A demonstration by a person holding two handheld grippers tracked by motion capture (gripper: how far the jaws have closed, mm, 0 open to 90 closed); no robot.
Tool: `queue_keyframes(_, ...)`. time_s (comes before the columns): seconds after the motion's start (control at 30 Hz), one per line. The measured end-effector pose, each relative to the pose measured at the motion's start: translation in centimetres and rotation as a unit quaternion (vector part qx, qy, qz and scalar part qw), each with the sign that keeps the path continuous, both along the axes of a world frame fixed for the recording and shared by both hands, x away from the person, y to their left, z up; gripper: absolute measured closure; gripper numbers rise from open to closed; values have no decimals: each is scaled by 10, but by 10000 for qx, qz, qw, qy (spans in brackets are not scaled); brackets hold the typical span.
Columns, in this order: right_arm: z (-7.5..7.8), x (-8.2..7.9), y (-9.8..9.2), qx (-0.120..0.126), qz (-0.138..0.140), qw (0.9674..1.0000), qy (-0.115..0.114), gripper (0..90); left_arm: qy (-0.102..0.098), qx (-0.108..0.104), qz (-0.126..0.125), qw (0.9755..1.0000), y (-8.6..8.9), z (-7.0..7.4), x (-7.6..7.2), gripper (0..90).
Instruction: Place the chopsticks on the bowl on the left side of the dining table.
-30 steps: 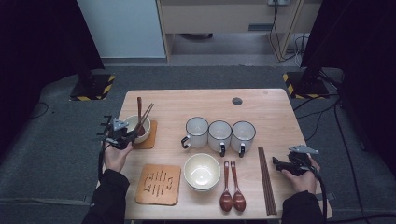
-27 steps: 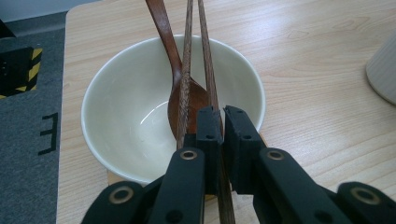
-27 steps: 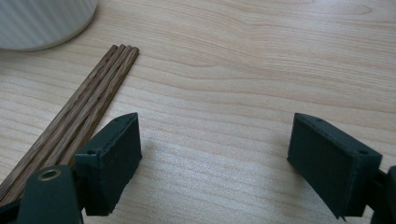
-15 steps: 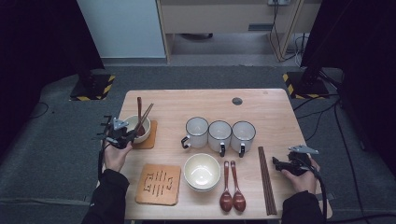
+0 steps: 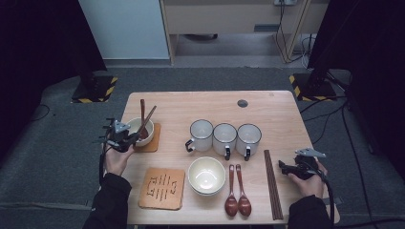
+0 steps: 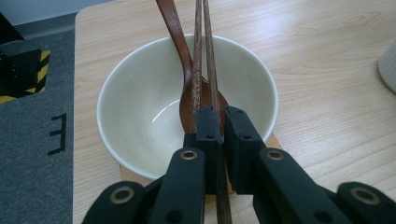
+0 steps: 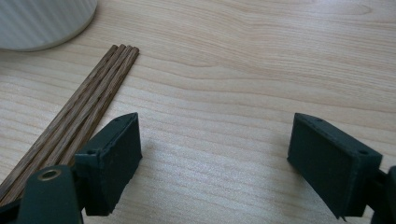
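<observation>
A cream bowl (image 5: 134,126) stands on a brown coaster (image 5: 154,142) at the table's left; in the left gripper view the bowl (image 6: 140,102) holds a wooden spoon (image 6: 173,28) leaning on its far rim. A pair of wooden chopsticks (image 6: 203,42) reaches across the bowl, and my left gripper (image 6: 219,117) is shut on them just above the near rim. From above, the left gripper (image 5: 130,138) sits at the bowl's left side. At the right edge my right gripper (image 5: 282,167) stands open over bare wood (image 7: 215,154), beside several chopsticks (image 7: 84,107) lying flat (image 5: 272,183).
Three white mugs (image 5: 225,138) line the middle of the table. In front of them sit a cream bowl (image 5: 206,175), two wooden spoons (image 5: 237,191) and a patterned coaster (image 5: 162,187). A mug's ribbed base (image 7: 42,18) is near the right gripper.
</observation>
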State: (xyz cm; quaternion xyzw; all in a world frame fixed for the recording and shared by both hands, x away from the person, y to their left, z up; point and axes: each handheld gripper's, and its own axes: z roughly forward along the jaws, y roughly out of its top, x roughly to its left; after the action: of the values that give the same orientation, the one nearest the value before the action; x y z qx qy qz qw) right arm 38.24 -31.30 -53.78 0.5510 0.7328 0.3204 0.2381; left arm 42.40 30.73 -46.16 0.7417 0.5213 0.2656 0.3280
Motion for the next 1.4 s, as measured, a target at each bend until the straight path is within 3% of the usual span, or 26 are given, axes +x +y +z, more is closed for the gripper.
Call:
queue_keyframes(0.2,0,0,0,0,-1,10000,0,173,-146,-12,-4,9999,0,5,-2,793)
queue_keyframes(0.33,0,0,0,0,1,10000,0,173,-283,-82,85,9995,4,8,-2,717)
queue_keyframes(0.57,0,0,0,0,1,10000,-1,173,-189,-276,148,9993,12,3,3,639)
queue_keyframes(0.8,0,0,0,0,0,10000,0,173,-115,-407,89,9991,10,-1,8,630)
queue_keyframes(1.4,0,0,0,0,1,10000,0,173,25,-276,39,9996,9,-6,14,709)
